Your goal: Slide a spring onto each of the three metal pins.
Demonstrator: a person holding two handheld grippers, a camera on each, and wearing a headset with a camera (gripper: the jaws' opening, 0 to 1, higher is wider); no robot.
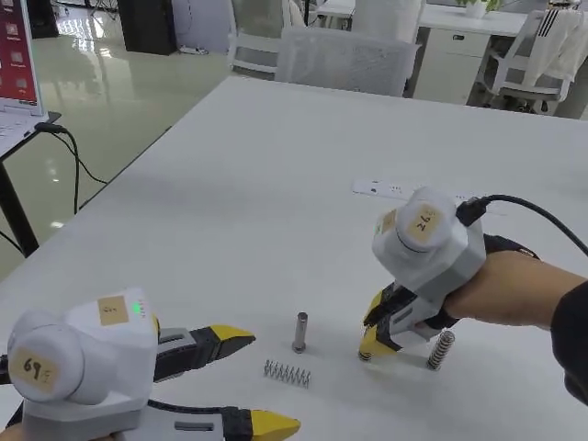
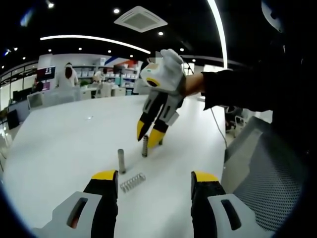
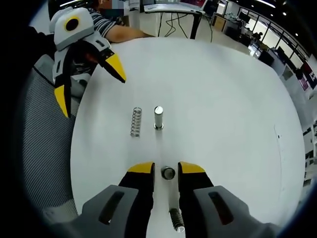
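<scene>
your left tool (image 1: 257, 381) hangs wide open and empty at the near left of the tabletop (image 1: 276, 165). a loose spring (image 1: 287, 373) lies flat just right of it, beside a bare upright pin (image 1: 300, 333). your right tool (image 3: 166, 169) is parted narrowly, with a second pin (image 3: 168, 173) between its tips and a gap on either side. a third pin (image 1: 441, 349), wearing a spring, stands just right of that tool.

The table (image 1: 276, 165) is plain white; the left hand-held gripper (image 1: 271, 381) and right hand-held gripper (image 1: 369, 338) have white bodies, grey-black jaws and yellow tips; the bare pin (image 1: 300, 331) and loose spring (image 1: 287, 373) are silvery grey; the sleeve (image 1: 574, 340) is black.
</scene>
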